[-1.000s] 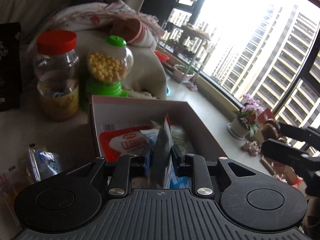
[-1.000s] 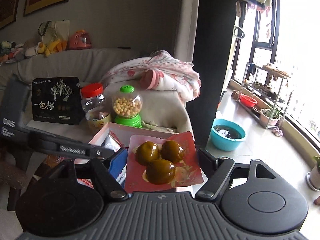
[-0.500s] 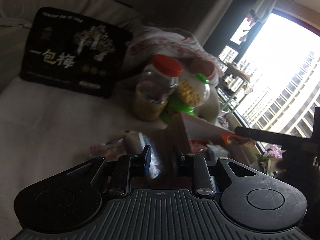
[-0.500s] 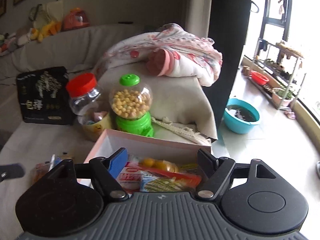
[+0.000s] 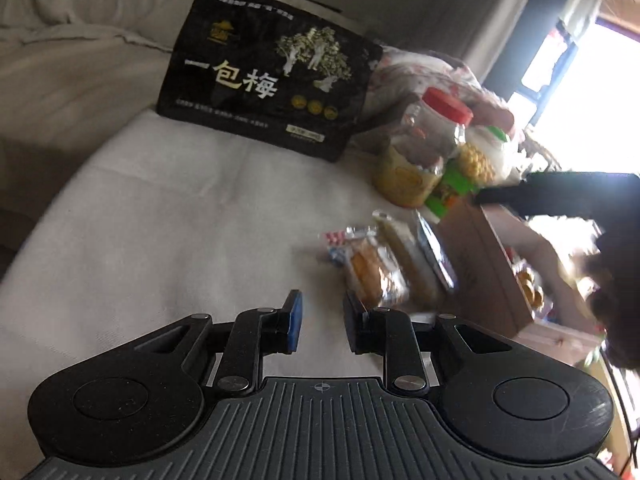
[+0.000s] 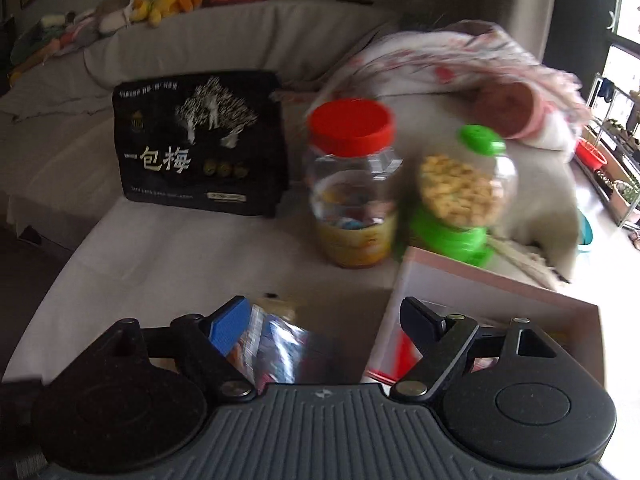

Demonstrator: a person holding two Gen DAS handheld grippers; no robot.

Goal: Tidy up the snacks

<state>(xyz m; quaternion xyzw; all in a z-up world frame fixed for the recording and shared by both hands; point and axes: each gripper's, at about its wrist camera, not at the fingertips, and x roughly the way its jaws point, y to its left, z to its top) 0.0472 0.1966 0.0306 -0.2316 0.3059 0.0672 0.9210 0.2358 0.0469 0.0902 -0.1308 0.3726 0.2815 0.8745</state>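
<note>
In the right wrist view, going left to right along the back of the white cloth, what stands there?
black snack bag → clear jar with a red lid → green candy dispenser full of yellow balls

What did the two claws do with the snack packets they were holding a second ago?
Both let go into the pink box and swung left toward the loose packets. The left claw holds nothing; the right claw is opening. The red-lidded jar and black bag stayed put.
</note>
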